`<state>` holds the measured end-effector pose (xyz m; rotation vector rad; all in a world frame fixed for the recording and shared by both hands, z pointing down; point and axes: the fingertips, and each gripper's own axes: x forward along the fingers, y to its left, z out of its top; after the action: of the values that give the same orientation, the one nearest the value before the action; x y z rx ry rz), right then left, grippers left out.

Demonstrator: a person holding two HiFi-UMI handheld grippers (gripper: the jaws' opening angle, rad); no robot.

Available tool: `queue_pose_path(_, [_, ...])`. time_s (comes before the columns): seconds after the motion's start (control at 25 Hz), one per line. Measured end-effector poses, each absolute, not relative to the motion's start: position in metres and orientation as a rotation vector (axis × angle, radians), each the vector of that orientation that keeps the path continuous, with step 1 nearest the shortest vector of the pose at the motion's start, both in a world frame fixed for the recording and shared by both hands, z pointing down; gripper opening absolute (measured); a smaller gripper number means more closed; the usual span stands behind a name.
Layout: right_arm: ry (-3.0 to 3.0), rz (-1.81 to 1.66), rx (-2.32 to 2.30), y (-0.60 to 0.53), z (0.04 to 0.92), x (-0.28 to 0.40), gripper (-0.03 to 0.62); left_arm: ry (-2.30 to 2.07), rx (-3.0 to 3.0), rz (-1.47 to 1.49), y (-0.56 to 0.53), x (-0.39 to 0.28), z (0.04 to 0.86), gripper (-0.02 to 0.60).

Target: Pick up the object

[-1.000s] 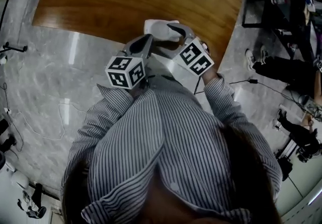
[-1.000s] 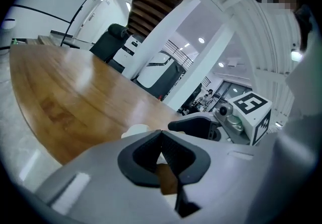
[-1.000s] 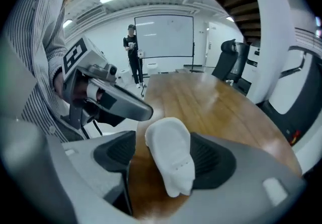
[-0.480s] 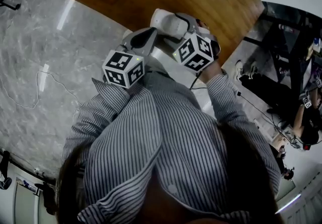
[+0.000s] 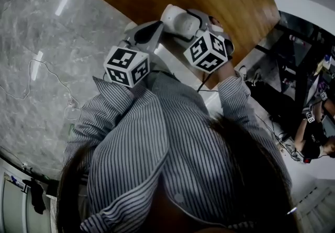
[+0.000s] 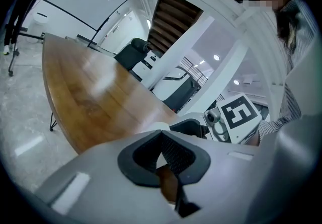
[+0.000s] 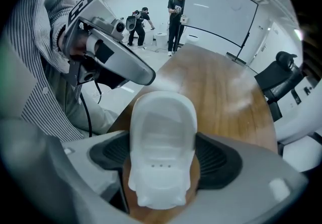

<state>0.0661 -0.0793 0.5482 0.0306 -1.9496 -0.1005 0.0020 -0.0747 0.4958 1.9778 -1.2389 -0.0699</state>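
Note:
A white translucent plastic object (image 7: 162, 147) lies at the near edge of the wooden table (image 7: 221, 87). My right gripper (image 7: 163, 160) has a dark pad on either side of it, and its jaws are opening. In the head view the object (image 5: 175, 20) lies between the right gripper's (image 5: 189, 21) fingers, just in front of the striped shirt. My left gripper (image 6: 162, 135) is shut with nothing in it, its tip beside the object, to the left. The left gripper (image 5: 156, 29) shows there too.
Marble floor (image 5: 47, 43) with a loose cable lies left of the table. Two people (image 7: 176, 11) stand by a whiteboard at the far end. A black office chair (image 7: 282, 74) stands at the table's right side. Stands and a person (image 5: 314, 132) are at the right.
The head view has swung, so the table, both grippers and the object now sit higher and further right. The white object stays between the right gripper's jaws at the table edge.

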Motion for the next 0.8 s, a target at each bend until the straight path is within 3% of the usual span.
queue_pose_path(0.8, [-2.038, 0.113, 0.311, -0.097, 0.517, 0.05, 0.397, -1.217, 2.075, -0.017, -0.089, -0.016, 0.463, 0.0])
